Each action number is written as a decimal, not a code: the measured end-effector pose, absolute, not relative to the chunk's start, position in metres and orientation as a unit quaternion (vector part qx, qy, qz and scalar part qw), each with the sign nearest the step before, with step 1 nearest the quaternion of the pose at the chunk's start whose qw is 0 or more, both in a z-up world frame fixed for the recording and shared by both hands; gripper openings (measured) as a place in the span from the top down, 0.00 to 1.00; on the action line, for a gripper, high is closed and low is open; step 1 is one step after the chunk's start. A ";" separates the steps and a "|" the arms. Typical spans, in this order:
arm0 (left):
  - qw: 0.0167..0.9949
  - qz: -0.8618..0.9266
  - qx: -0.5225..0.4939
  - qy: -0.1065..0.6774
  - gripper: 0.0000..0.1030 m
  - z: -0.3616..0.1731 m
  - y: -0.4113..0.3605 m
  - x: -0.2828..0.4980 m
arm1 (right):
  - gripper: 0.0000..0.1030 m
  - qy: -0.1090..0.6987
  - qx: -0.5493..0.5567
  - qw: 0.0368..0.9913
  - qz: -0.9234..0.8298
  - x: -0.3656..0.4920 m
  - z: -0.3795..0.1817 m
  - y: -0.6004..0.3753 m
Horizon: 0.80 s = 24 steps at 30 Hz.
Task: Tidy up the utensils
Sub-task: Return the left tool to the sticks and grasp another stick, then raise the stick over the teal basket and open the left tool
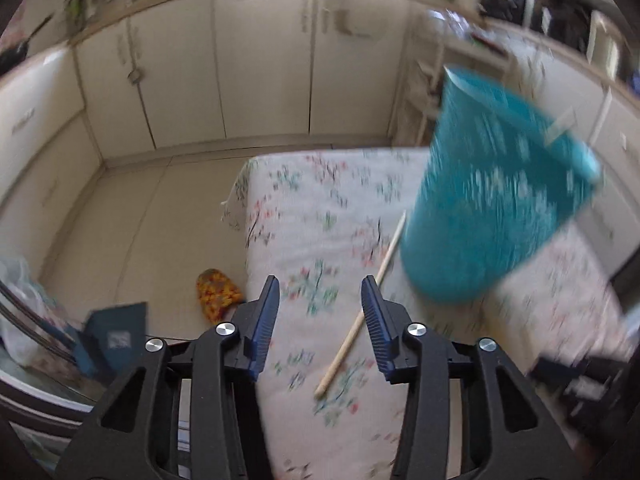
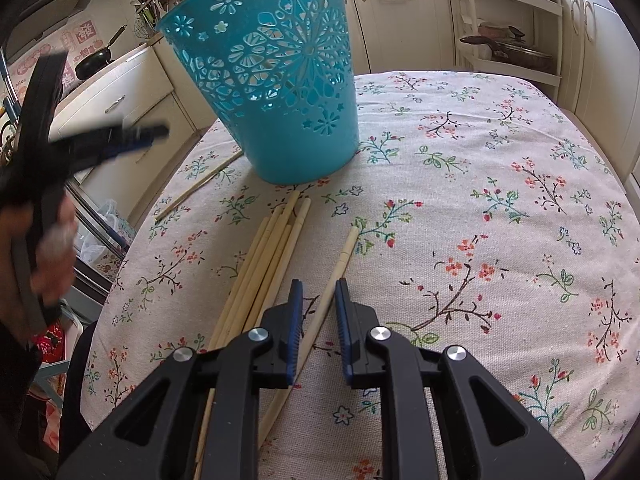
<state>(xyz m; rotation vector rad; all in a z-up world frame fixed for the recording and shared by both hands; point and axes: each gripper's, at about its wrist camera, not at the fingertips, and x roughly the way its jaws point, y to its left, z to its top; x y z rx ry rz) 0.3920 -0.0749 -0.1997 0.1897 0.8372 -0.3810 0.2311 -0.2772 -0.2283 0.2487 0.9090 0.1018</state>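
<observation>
1. Desk (image 2: 500, 160) carries a floral cloth; cream cabinets (image 1: 260, 72) line the kitchen behind.
2. Teal basket (image 2: 276, 80) stands upright on the desk; chopsticks (image 2: 268, 264) lie loose just before it.
3. Left claw (image 1: 320, 292) part open, empty.
4. Right claw (image 2: 319, 292) narrow, astride one chopstick (image 2: 336, 276); grip unclear.

The basket (image 2: 276, 80) is turquoise, pierced with cut-out flowers and stars. The tablecloth (image 2: 500, 208) is off-white, printed with sprigs of red, pink and blue blossom on dark twigs (with green leaves). The chopsticks (image 2: 264, 264) are pale cream. Both grippers' pads (image 2: 295, 320) are dark blue on black frames. The cabinets (image 1: 260, 72) are cream.
</observation>
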 end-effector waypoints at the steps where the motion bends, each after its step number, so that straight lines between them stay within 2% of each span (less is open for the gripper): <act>1: 0.887 -0.188 0.112 0.406 0.60 -0.206 -0.076 0.386 | 0.83 0.438 0.120 0.890 0.049 0.231 -0.228 -0.277; 8: 0.871 -0.198 0.161 0.419 0.62 -0.235 -0.086 0.375 | 0.83 0.438 0.121 0.890 0.050 0.232 -0.228 -0.277; 9: 0.871 -0.197 0.161 0.421 0.67 -0.236 -0.086 0.377 | 0.83 0.438 0.121 0.890 0.050 0.232 -0.228 -0.277; 11: 0.872 -0.203 0.151 0.420 0.86 -0.241 -0.083 0.373 | 0.83 0.437 0.122 0.890 0.050 0.232 -0.228 -0.277; 13: 0.869 -0.209 0.154 0.421 0.95 -0.241 -0.086 0.370 | 0.83 0.437 0.122 0.890 0.050 0.232 -0.228 -0.276; 18: 0.869 -0.208 0.162 0.419 0.96 -0.226 -0.082 0.360 | 0.83 0.437 0.124 0.890 0.052 0.231 -0.228 -0.279; 24: 0.889 -0.199 0.176 0.372 0.96 -0.174 -0.065 0.338 | 0.83 0.437 0.124 0.890 0.052 0.231 -0.227 -0.279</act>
